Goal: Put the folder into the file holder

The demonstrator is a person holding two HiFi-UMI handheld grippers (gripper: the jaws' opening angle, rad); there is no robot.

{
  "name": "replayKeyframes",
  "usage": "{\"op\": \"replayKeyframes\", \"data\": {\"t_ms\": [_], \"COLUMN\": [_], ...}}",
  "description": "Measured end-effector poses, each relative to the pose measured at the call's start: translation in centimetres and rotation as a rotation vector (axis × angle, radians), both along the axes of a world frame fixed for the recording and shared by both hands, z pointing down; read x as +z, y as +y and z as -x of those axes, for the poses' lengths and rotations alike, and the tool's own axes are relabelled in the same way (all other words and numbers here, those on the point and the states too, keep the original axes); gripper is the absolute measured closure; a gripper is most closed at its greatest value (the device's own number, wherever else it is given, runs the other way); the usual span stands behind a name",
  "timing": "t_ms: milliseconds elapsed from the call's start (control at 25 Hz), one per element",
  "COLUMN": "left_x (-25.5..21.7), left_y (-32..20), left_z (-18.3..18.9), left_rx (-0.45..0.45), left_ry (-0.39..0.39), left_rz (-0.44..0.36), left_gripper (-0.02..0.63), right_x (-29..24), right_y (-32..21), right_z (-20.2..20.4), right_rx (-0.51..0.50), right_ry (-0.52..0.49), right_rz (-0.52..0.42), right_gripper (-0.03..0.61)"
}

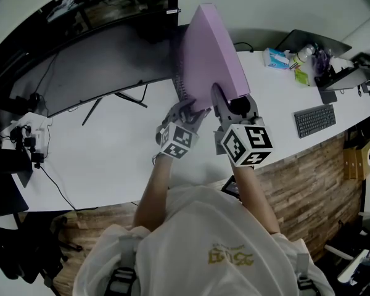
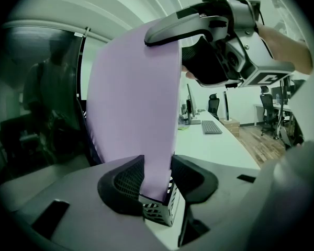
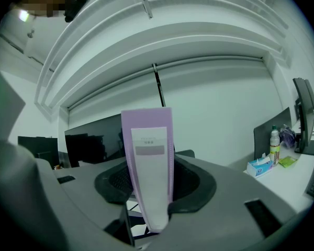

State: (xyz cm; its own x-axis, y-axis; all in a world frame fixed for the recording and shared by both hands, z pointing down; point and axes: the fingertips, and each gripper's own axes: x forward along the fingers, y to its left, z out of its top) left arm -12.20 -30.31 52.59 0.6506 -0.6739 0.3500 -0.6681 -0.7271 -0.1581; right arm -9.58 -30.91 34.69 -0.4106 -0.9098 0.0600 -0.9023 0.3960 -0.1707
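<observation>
A purple folder (image 1: 206, 48) stands upright over the white desk (image 1: 105, 159), held by both grippers. My left gripper (image 1: 188, 111) is shut on its lower left edge, and in the left gripper view the purple sheet (image 2: 133, 109) fills the gap between the jaws (image 2: 156, 178). My right gripper (image 1: 227, 100) is shut on the spine, whose white label (image 3: 149, 156) shows between its jaws (image 3: 152, 184). The grey mesh file holder (image 1: 178, 89) sits right under the folder's bottom edge, and its perforated corner (image 2: 158, 213) shows below the left jaws. The right gripper (image 2: 220, 33) also appears high in the left gripper view.
A wide curved black monitor (image 1: 80, 60) stands behind the holder on the left. A keyboard (image 1: 314, 121), a tissue box (image 1: 275, 58) and a bottle (image 1: 303, 53) lie to the right. Cabled equipment (image 1: 28, 137) sits at the desk's left end.
</observation>
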Motion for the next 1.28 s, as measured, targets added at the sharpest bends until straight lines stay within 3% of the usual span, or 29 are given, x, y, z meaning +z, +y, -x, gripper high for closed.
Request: {"op": "replayKeyframes", "data": {"t_ms": [1280], "left_x": [2.3], "left_y": [-0.8], "left_z": [0.2], "left_rx": [0.028], "left_ry": [-0.016], "left_rz": [0.059], "left_gripper": [0.428], "right_x": [2.3], "right_y": [-2.1], "right_z": [0.9], "right_rx": [-0.023], "right_ry": [0.038], "right_rz": [0.042], "right_gripper": [0.391]}}
